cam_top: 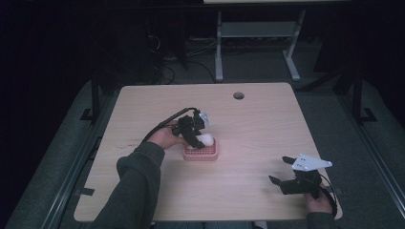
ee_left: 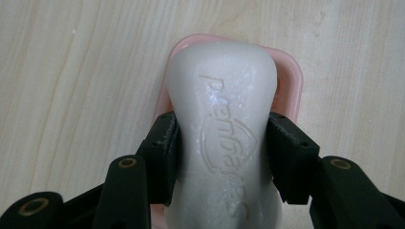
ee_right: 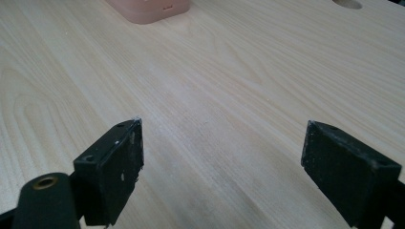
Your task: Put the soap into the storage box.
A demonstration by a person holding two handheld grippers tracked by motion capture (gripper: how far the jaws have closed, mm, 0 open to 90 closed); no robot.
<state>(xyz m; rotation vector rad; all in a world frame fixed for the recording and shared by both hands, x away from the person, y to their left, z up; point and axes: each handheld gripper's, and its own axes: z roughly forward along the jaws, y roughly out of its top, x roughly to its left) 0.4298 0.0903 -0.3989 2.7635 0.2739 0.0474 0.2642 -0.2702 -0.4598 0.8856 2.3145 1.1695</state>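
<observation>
A white bar of soap with an embossed name is clamped between the two black jaws of my left gripper, which is shut on it. Directly beneath it lies a pink soap dish. In the high view the left gripper holds the soap over the pink dish near the table's middle. My right gripper rests near the front right corner with its jaws wide apart. In the right gripper view its fingers stand open over bare wood, with the dish far off.
The light wooden table has a round cable hole near its far edge. Beyond the table stands a metal desk frame on a dark floor.
</observation>
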